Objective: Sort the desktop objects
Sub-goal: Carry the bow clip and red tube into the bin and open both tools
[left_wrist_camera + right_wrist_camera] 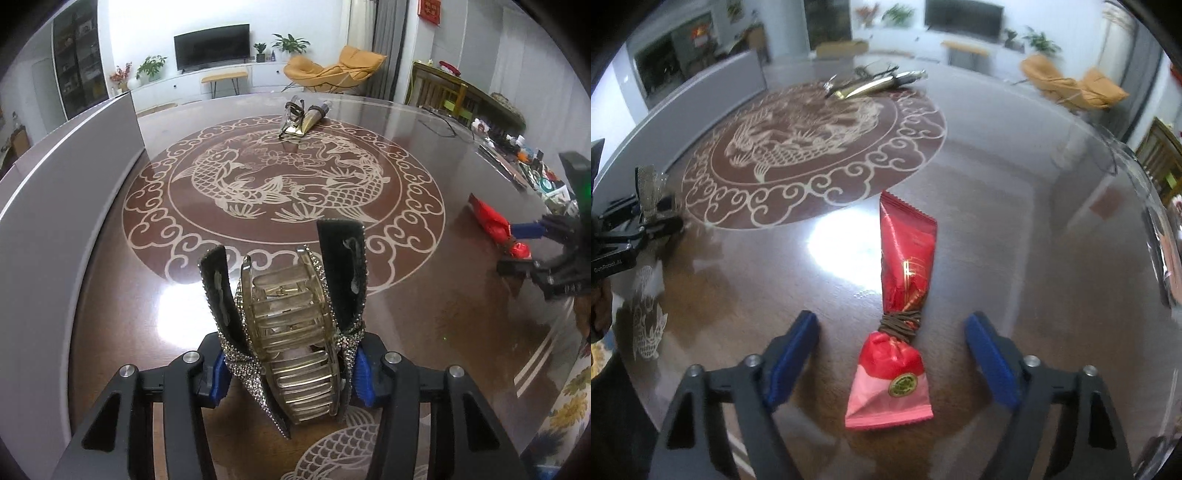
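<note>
My left gripper [291, 376] is shut on a large rhinestone hair claw clip [295, 332] with a clear comb body and black wings, held above the table. My right gripper [892, 354] is open, its blue fingers either side of a red snack packet [905, 295] with a brown hair tie wound round its middle [899, 323], lying on the table. The packet and right gripper also show in the left wrist view [491, 221] at the right. The left gripper with the clip shows in the right wrist view [650, 199] at the left.
A round glass-topped table with a fish pattern [280, 184] fills both views. A gold tube and an eyelash curler [301, 120] lie at the far side. A grey box [66, 177] stands at the left. Clutter [532, 158] sits along the right edge.
</note>
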### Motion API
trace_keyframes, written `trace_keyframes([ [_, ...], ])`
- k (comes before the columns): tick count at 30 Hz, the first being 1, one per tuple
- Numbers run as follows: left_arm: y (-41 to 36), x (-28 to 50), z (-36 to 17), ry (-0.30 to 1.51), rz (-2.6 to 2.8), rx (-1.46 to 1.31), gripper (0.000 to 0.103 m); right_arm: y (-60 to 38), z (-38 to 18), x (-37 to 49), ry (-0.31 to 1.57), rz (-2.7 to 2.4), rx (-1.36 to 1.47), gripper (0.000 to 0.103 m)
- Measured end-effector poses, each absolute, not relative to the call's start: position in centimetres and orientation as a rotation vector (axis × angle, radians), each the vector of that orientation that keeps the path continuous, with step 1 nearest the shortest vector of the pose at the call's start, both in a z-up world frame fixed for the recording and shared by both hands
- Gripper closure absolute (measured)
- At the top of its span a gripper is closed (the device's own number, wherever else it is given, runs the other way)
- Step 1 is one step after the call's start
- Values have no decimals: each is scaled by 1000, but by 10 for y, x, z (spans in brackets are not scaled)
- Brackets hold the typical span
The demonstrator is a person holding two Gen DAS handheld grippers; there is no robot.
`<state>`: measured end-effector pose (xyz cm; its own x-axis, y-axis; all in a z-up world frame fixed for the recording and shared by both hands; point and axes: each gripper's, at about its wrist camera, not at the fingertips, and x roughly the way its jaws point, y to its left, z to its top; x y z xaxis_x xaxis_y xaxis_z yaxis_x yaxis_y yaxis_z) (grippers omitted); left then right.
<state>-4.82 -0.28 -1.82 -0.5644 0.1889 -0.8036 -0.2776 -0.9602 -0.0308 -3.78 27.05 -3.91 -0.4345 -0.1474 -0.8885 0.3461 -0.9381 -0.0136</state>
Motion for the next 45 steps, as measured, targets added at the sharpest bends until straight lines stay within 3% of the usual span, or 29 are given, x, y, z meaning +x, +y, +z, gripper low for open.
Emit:
trace_keyframes([
  [1,-4,-47,-19,148,2561,-1292,51,272,-37,-39,278,-2422,1477,40],
  [2,-6,-47,-19,149,2560,-1285,51,273,-35,-38,271,-2431,1481,62],
  [3,-6,-46,-19,147,2561,-1277,51,274,-33,-37,267,-2439,1488,75],
  [4,-8,-45,-18,141,2562,-1274,51,273,-33,-37,260,-2442,1503,79],
  [14,-50,0,23,-63,2616,-1121,51,252,-2,14,69,-2453,1379,80],
  [21,-71,21,64,-136,2622,-1060,51,203,12,13,55,-2371,1336,80],
  [30,-179,20,128,-233,2754,-1046,51,71,88,-24,59,-2221,1118,80],
  [36,-273,-9,114,-234,2890,-1253,51,-60,134,-42,131,-2084,968,79],
  [42,-335,-24,74,-381,2880,-1506,51,-170,103,-61,255,-2015,987,79],
  [44,-347,-28,66,-457,2842,-1596,44,-196,82,-69,289,-2007,1026,77],
  [45,-350,-29,65,-466,2851,-1616,27,-205,73,-75,292,-1997,1056,73],
])
